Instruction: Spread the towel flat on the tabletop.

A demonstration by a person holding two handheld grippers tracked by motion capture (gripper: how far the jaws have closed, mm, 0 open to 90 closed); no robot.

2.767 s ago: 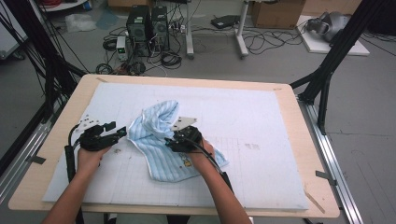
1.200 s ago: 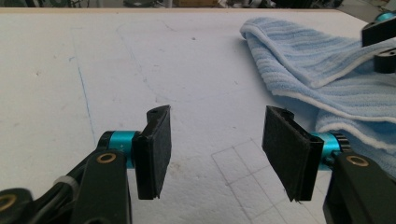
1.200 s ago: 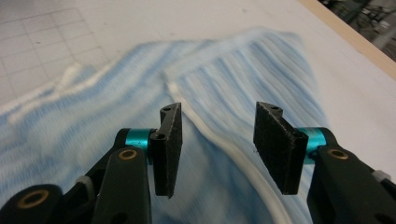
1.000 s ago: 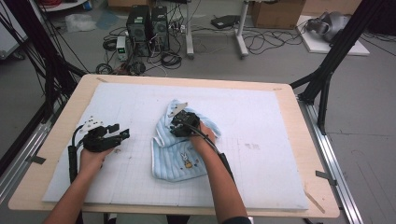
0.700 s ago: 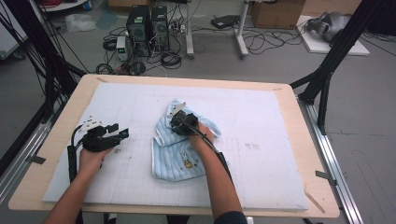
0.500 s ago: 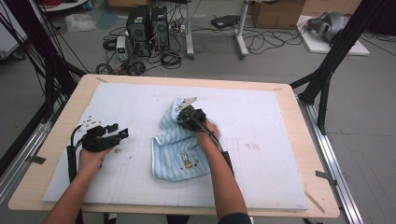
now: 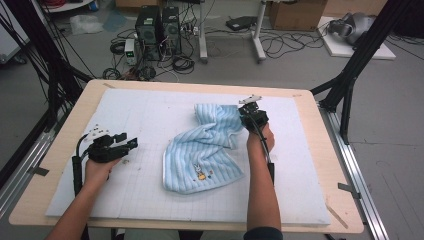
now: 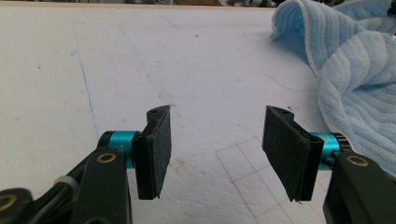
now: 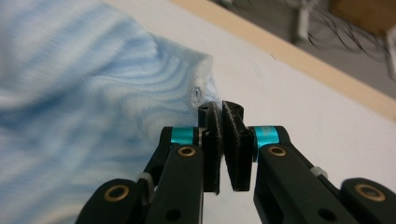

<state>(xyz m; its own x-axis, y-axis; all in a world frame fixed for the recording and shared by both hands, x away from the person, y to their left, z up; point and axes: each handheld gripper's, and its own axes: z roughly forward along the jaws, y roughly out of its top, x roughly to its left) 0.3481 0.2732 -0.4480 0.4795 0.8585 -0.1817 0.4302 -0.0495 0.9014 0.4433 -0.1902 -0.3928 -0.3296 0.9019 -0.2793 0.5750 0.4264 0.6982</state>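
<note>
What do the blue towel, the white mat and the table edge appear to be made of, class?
Towel: soft ribbed terry cloth, likely cotton; it drapes and folds, with a fuzzy striped pile and a pale hem. Mat: matte white foam or board, faintly gridded and scuffed; hard to tell which. Table: pale wood or plywood, with a smooth tan rim.

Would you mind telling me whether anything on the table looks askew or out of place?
The blue towel is rumpled and lies askew on the white mat, its far corner bunched and pinched in the shut right gripper. Nothing looks spilled or damaged.
</note>
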